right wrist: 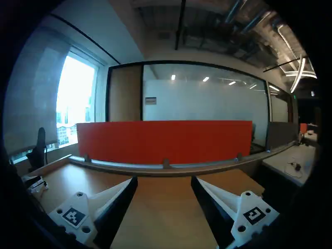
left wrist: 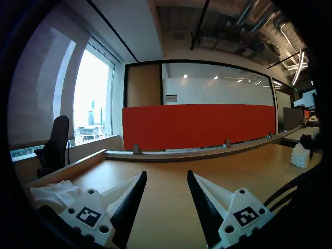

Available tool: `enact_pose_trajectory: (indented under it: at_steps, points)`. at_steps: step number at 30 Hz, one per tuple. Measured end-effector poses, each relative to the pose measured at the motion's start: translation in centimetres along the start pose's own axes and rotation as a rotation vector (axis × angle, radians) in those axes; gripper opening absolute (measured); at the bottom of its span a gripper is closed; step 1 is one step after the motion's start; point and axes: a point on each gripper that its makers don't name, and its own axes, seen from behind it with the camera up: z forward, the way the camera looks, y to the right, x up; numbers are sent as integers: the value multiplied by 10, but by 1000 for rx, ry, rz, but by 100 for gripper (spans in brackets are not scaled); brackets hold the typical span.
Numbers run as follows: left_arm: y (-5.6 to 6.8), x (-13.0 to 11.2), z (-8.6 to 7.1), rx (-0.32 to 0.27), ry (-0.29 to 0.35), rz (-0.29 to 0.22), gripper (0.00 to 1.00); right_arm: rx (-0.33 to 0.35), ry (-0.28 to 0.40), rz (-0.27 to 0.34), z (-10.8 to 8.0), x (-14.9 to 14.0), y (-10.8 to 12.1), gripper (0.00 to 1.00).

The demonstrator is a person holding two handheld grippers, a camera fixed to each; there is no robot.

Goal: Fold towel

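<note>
Left tongs [left wrist: 166, 172] and right tongs [right wrist: 164, 178] gape wide; crumpled towel [left wrist: 56, 193] shows no clear axis.

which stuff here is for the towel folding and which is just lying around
For the job:
crumpled white towel, at the desk's left edge
stack of folded white cloths, far right, probably part of the job
left gripper, open
right gripper, open

Just there:
office chair
red divider
wooden desk
</note>
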Motion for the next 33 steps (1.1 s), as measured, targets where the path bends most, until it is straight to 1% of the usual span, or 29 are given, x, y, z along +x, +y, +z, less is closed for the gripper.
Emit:
enact_pose_trajectory:
  at_steps: [11, 23, 29, 33]
  points:
    - [-1, -25, -3, 11, 7, -12, 71, -1, 2, -3, -3, -23, 3, 99]
    - [0, -46, -5, 16, 4, -31, 71, 8, -1, -16, -5, -30, -1, 99]
    - [0, -51, -7, 20, 3, -43, 71, 13, -1, -24, -5, -30, -3, 99]
    - [0, -54, -7, 18, -6, -34, 71, 17, -4, -19, -5, -33, -3, 99]
